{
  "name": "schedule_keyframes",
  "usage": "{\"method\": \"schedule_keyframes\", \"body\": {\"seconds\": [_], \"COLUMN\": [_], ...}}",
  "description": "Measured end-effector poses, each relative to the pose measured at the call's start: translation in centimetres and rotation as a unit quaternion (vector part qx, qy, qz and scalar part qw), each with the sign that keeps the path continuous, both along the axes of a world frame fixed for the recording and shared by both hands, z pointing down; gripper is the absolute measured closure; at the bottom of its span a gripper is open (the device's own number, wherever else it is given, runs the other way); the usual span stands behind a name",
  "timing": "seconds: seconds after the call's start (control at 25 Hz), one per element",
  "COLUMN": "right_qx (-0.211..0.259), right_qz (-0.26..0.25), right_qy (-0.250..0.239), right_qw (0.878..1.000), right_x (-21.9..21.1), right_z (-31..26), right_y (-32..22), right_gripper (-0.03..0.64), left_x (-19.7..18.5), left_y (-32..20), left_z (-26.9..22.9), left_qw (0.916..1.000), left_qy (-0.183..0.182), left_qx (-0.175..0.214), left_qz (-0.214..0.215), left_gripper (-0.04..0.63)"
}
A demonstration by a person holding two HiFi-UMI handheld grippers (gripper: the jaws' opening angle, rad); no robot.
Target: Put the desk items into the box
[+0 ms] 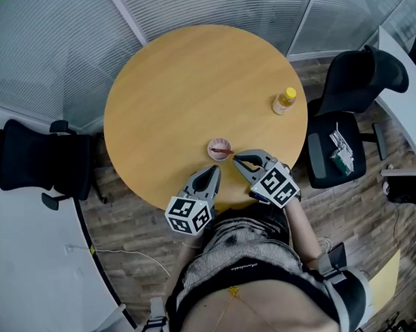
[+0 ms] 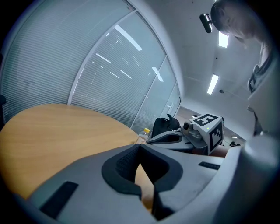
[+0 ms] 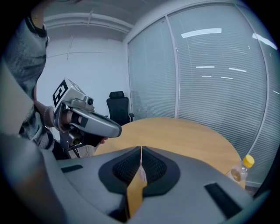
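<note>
- Round wooden table (image 1: 191, 87) fills the middle of a room, with blind-covered glass walls (image 1: 54, 51) behind it
- we take the small cup (image 1: 215, 144) as our landmark; it stands on the table close to the rim nearest us, and a red item (image 1: 222, 151) lies across its mouth
- right claw (image 1: 236, 157): jaws pressed together tip to tip, with only a sliver of tabletop showing in the gap beneath; its tips sit just right of the cup, close to the end of the red item; we cannot tell whether they pinch that end
- left claw (image 1: 213, 170): jaws likewise closed, tips meeting, nothing between them; its tips are on our side of the cup, near it but apart; its body lies across the near rim
- both claws angle in toward the cup, near each other and not touching
- bottle (image 1: 284, 101) with a yellow cap stands upright well beyond the cup and to its right, near the table's right rim
- bare wood stretches from the cup to the far rim and to the left rim
- left-hand chair (image 1: 37, 164) stands off the table, well to the cup's left; right-hand chair (image 1: 355, 89) stands well to the cup's right, past the bottle, with small things on its seat
</note>
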State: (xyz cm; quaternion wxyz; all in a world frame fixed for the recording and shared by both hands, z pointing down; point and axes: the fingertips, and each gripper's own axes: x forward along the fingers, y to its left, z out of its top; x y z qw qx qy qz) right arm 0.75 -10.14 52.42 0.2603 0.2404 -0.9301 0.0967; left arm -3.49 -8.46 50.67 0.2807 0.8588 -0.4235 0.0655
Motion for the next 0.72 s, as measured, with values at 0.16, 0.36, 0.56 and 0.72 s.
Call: {"method": "schedule_keyframes", "body": {"seconds": [0.16,0.36,0.56,0.72], "right_qx": [0.032,0.053,0.055,0.062], "right_qz": [-0.011,-0.022,-0.034,-0.037], "right_qy": [-0.046,-0.092,-0.119,-0.133], "right_qw": [0.998,0.994,0.991,0.988], "right_x": [-1.4,-2.2,-2.9,-3.4], "right_z": [-2.1,-4.2,-5.8,-6.7], "right_y": [0.1,0.2,0.5,0.6], "right_gripper": [0.592,0.592,0.592,0.592], "left_x": [-0.1,0.0,0.0,-0.4], "left_y": [-0.4,-0.6,-0.4,-0.1], "left_z": [-1.4,-3.4,-4.4,-4.8], "left_qw": [0.9997,0.9983,0.9965,0.9956], "left_qy": [0.009,0.034,0.052,0.054], "left_qx": [0.022,0.048,0.066,0.077], "left_qz": [0.004,0.000,-0.001,-0.005], "left_gripper": [0.577,0.577,0.577,0.577]}}
